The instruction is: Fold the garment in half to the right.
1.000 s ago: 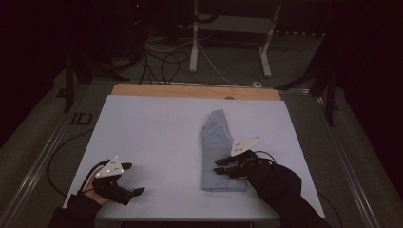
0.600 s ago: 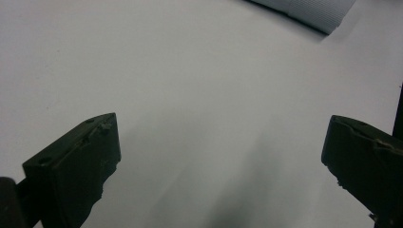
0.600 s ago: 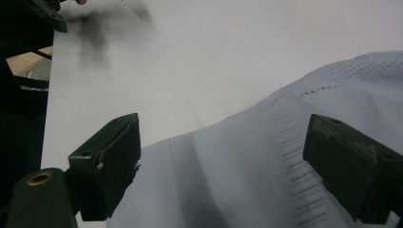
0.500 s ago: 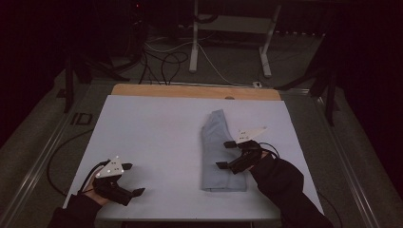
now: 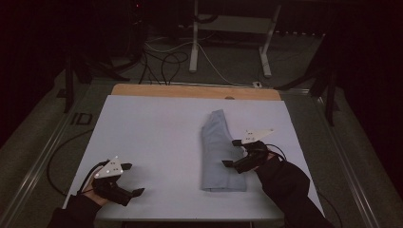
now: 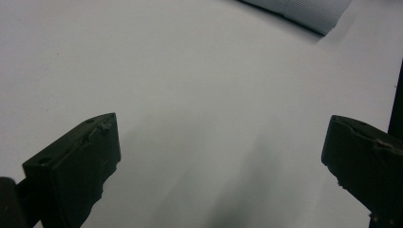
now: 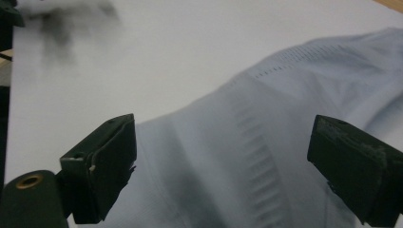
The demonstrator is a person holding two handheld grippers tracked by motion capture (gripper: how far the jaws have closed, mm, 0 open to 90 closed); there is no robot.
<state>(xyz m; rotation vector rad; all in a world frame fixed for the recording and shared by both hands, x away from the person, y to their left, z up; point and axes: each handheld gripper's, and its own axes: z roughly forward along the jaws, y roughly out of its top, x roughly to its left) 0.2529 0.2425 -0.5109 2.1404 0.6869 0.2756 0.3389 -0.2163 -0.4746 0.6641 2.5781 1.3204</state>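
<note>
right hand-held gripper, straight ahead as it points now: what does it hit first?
Likely the folded cloth: the right hand-held gripper is open just over it, though height above it is unclear.

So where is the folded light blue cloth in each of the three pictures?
High view: the folded cloth lies right of centre on the white table, its near part beside the right gripper.
Left gripper view: one ribbed end of the cloth is at the top right, far beyond the open jaws.
Right gripper view: the cloth lies across the centre and right, under and between the open jaws.
Shared landmark: the white table.
</note>
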